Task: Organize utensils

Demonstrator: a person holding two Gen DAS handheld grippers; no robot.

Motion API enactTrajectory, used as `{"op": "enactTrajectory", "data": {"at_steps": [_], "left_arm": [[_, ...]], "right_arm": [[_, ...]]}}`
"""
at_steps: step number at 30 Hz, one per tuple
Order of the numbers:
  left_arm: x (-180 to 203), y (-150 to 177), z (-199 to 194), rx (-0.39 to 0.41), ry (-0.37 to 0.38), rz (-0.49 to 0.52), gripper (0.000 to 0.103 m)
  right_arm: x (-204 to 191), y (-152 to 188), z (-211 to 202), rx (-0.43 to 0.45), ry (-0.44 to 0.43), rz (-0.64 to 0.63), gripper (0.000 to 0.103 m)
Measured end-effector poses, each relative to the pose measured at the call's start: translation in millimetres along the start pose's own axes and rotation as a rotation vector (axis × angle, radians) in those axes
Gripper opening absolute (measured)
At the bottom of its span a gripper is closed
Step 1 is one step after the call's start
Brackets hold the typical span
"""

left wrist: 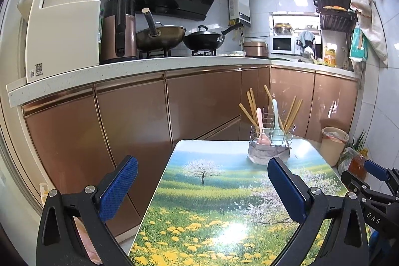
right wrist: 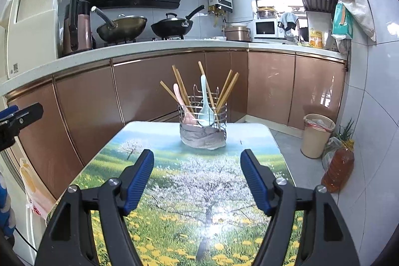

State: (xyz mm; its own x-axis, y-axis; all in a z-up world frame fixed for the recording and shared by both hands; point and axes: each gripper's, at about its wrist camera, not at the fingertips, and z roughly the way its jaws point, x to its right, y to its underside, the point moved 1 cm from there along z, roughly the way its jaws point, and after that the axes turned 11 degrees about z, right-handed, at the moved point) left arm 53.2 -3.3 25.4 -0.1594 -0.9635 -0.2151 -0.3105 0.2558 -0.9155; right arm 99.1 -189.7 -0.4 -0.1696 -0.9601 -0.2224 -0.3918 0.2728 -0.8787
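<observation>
Both jaws gape empty: left gripper [left wrist: 202, 175] and right gripper [right wrist: 197, 165] hover over the meadow-printed table [right wrist: 174, 191]; wire utensil holder [right wrist: 202, 126] stands at its far edge.

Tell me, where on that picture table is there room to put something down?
Most of the table is bare: the whole stretch between the wire holder and the right tongs, and the strips on both sides of the holder. Only the far edge is taken, where the holder stands crowded with chopsticks and two spoons. Both tongs are open and empty.
</observation>
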Motion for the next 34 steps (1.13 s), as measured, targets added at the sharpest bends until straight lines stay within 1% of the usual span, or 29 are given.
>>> {"op": "enactTrajectory", "data": {"at_steps": [9, 22, 34], "left_arm": [[0.1, 15.1, 14.2, -0.042, 0.025, -0.003, 0.102], [2.3, 31.1, 52.5, -0.115, 0.056, -0.005, 0.102], [9.2, 25.7, 70.3, -0.108, 0.075, -0.009, 0.102]], "right_arm": [[9.8, 13.0, 14.0, -0.040, 0.043, 0.005, 0.072], [26.6, 24.9, 43.8, -0.100, 0.095, 0.016, 0.073], [28.1, 18.1, 53.3, -0.095, 0.125, -0.018, 0.073]]}}
